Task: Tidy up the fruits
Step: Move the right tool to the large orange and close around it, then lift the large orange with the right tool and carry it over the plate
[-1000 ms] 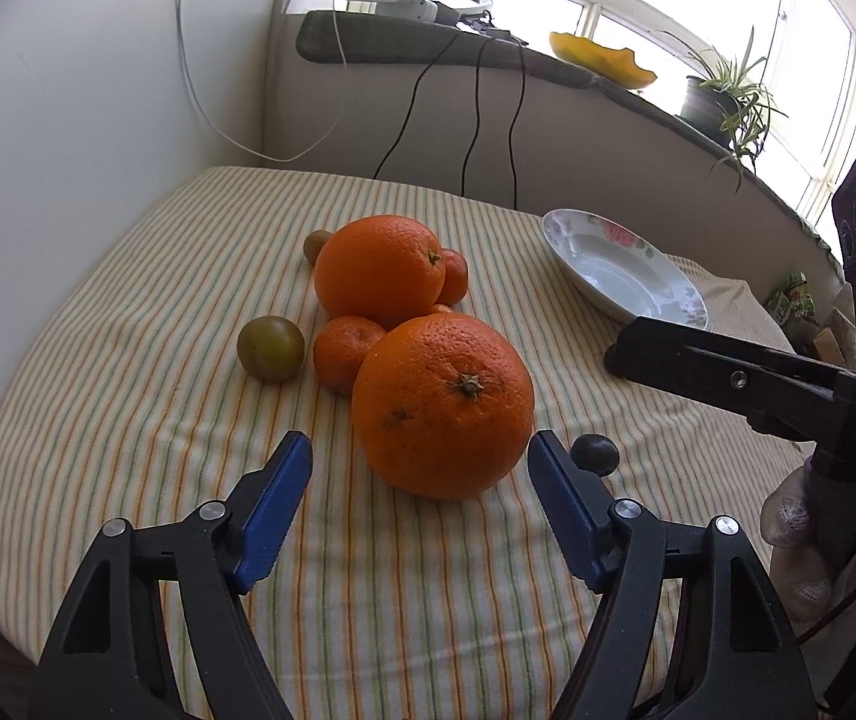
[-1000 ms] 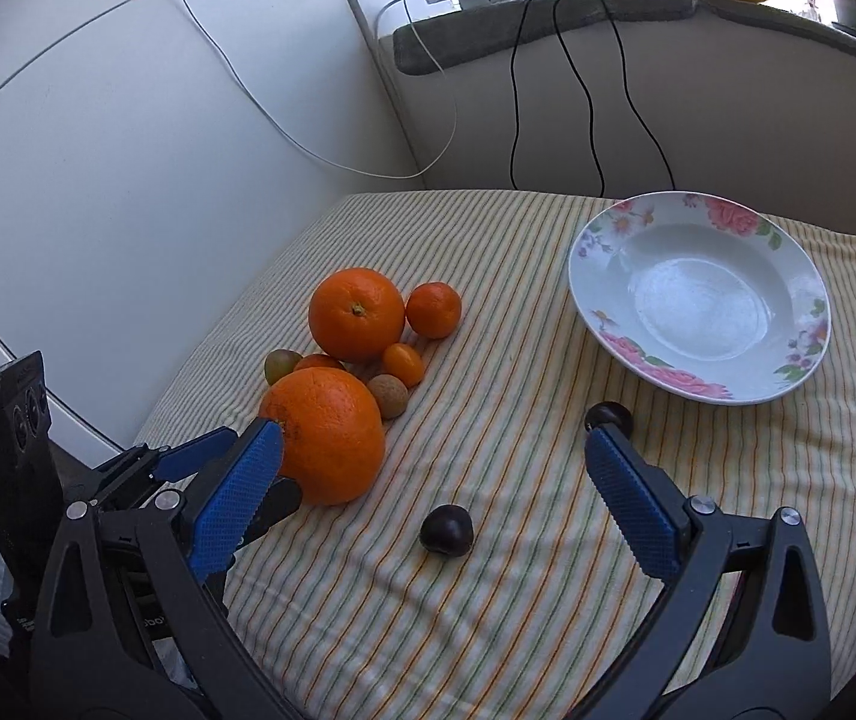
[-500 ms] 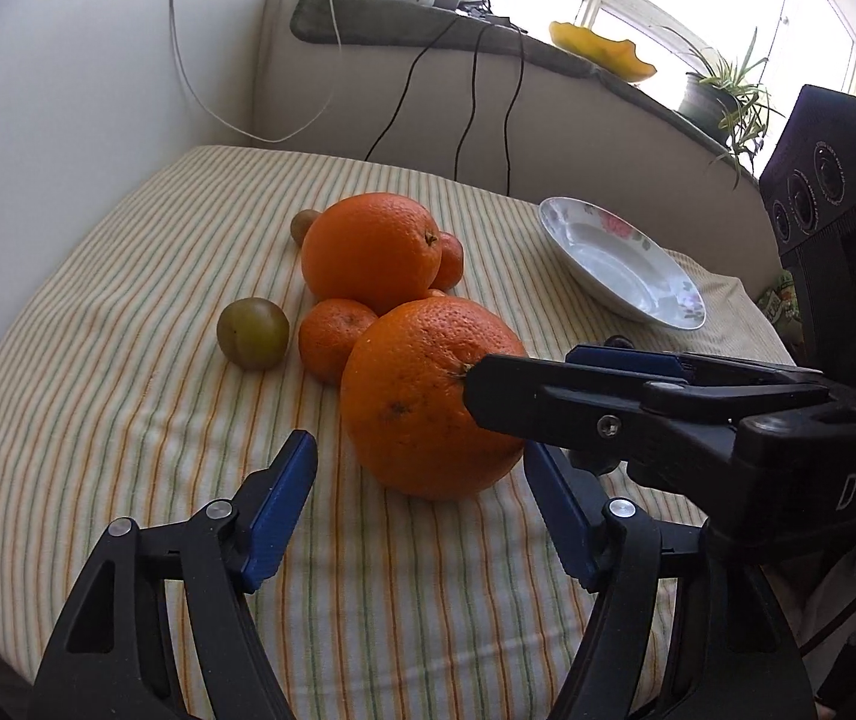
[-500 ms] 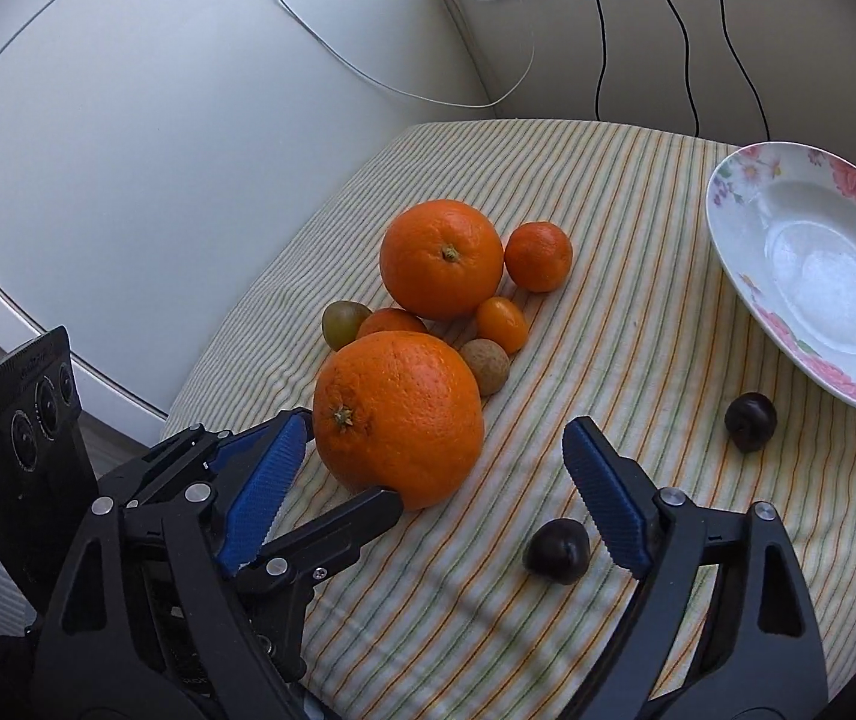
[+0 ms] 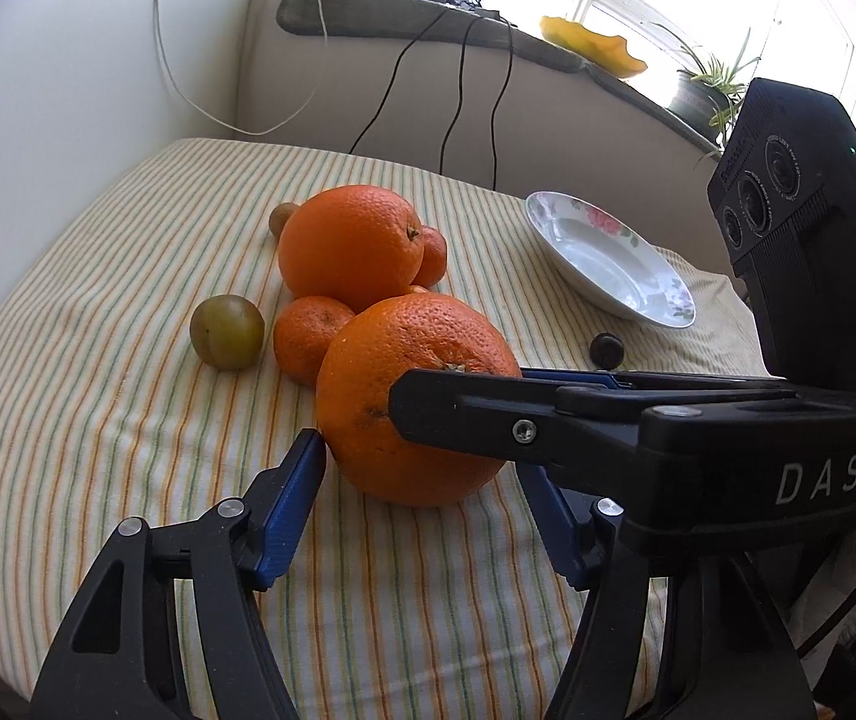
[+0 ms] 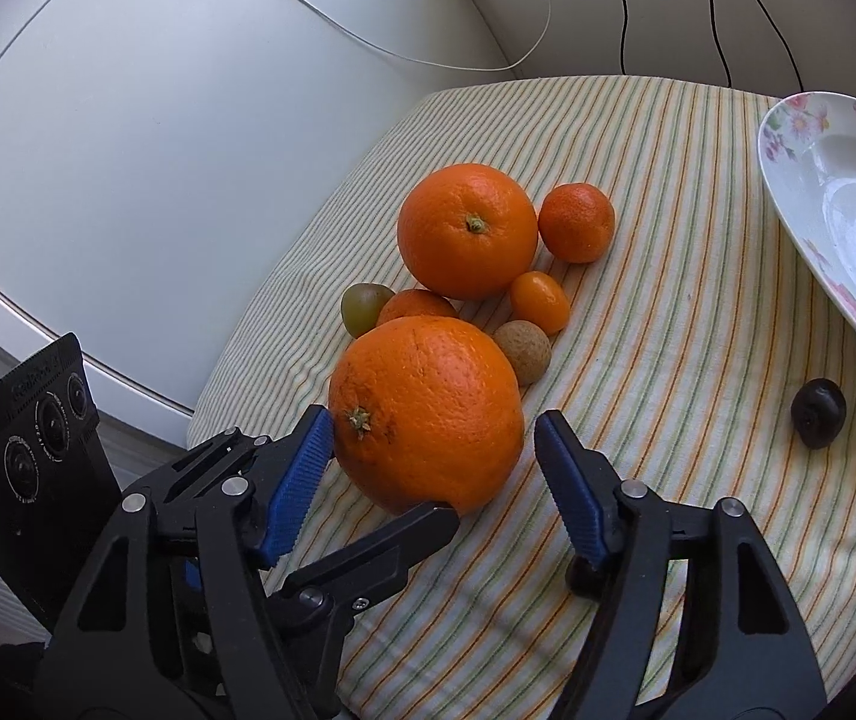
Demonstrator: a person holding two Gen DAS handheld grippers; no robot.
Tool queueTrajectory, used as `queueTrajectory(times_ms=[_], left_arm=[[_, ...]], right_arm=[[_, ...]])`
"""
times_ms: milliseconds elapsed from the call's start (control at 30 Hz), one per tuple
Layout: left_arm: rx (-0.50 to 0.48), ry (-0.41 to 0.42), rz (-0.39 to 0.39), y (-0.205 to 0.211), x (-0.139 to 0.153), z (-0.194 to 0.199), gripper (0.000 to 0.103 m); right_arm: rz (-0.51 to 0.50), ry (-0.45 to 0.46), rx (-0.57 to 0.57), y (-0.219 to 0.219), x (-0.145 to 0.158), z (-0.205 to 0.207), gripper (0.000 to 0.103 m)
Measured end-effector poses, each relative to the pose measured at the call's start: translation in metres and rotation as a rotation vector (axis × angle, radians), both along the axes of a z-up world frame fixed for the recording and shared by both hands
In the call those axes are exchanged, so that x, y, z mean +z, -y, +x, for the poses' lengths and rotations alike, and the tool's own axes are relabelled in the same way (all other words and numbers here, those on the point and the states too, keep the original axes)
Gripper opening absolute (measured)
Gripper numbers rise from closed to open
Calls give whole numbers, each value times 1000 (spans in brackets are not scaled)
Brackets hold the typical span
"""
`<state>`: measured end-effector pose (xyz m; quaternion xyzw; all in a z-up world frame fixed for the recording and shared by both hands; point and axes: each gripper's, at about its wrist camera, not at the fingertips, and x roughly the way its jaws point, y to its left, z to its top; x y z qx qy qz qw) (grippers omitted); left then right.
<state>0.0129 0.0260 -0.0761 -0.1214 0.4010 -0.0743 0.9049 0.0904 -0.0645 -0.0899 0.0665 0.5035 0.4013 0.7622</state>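
A large orange (image 5: 410,396) (image 6: 428,408) lies on the striped cloth nearest both grippers. My left gripper (image 5: 422,480) is open with its blue pads either side of this orange. My right gripper (image 6: 434,444) is open around the same orange from the other side; its finger crosses the left wrist view (image 5: 548,420). Behind lie a second large orange (image 5: 350,246) (image 6: 467,228), mandarins (image 5: 311,339) (image 6: 576,222), a kumquat (image 6: 539,300), a green plum (image 5: 227,331) (image 6: 365,309), a brown longan (image 6: 523,351) and a dark fruit (image 5: 607,350) (image 6: 818,411).
A white floral plate (image 5: 656,294) (image 6: 788,180) stands at the right of the table. A white wall (image 6: 128,120) borders the left edge. Cables hang down the back ledge (image 5: 458,108). A potted plant (image 5: 698,96) and a yellow dish (image 5: 593,51) sit on the sill.
Both grippers have moved in on the nearest large orange and narrowed around it. The right gripper has swung left, its finger now crossing the left wrist view.
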Motion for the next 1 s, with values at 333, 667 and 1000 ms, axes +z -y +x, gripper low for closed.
queueTrajectory(times_ms=[333,667,1000], left_arm=[[-2,7,29,6,5,0,65],[-36,47,46,22,20,7,65],[-113,82,59,54,36,33,65]], right_arm=[[2,-8,-9,4,6,-1,68],[28,12,-47,28,22,2,68],[42,52,-124,75,47,18,68]])
